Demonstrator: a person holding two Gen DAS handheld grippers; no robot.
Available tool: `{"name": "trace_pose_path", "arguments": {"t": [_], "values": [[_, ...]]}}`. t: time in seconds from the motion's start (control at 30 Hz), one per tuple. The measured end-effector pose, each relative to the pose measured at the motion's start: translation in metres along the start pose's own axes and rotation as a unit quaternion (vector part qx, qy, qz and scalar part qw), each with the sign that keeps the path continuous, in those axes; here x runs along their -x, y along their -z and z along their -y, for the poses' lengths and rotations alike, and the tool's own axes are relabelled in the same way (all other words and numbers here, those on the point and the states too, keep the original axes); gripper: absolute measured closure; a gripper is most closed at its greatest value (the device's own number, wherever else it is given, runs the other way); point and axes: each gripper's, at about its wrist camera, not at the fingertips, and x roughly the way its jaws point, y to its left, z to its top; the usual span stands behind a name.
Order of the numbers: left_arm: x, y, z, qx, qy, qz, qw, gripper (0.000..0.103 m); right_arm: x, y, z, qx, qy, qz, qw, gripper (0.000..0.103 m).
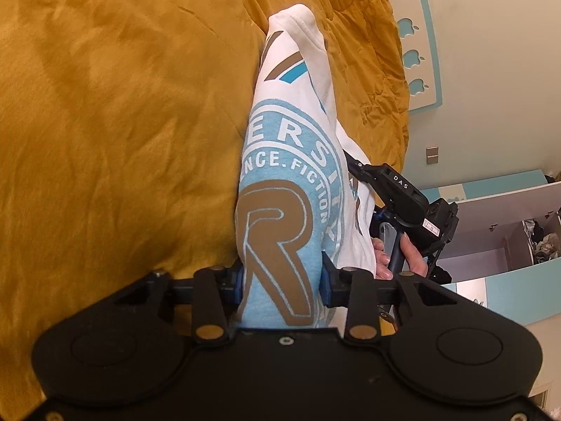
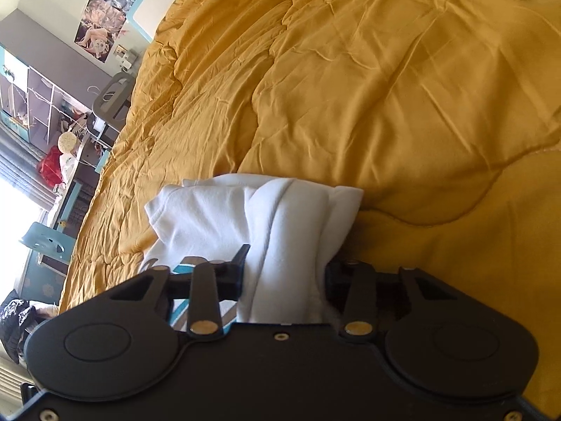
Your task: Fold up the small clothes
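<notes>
Left gripper (image 1: 280, 280) clamped on the printed white shirt (image 1: 280, 182), right gripper (image 2: 284, 280) clamped on its plain side; garment bunched between both, long axis running away over the yellow quilt (image 1: 105, 122), equally near each hand.

Bed covered by a mustard-yellow quilted bedspread (image 2: 385, 87), soft fabric, creased throughout, stitched seams dividing it into puffed panels. On it: one small white cotton garment (image 2: 217, 217) with a light-blue and brown printed emblem, bunched, its far end resting on the bedspread, the near end raised.
</notes>
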Motion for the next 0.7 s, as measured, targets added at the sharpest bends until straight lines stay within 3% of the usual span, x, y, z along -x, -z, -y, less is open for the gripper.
{"name": "trace_pose_path", "arguments": {"t": [0.17, 0.37, 0.53, 0.7], "values": [[0.003, -0.004, 0.011, 0.012, 0.002, 0.004, 0.9999, 0.077, 0.017, -0.007, -0.025, 0.013, 0.007, 0.009, 1.000, 0.071], [0.026, -0.010, 0.047, -0.019, 0.062, 0.034, 0.9973, 0.079, 0.041, -0.016, -0.075, 0.053, 0.009, 0.015, 0.998, 0.071], [0.077, -0.017, 0.065, -0.040, 0.090, 0.071, 0.9925, 0.079, 0.045, -0.022, -0.133, 0.077, -0.022, 0.020, 0.997, 0.071], [0.163, -0.023, 0.059, -0.067, 0.077, 0.133, 0.9858, 0.079, 0.016, -0.013, -0.213, 0.119, -0.075, 0.010, 0.990, 0.071]]}}
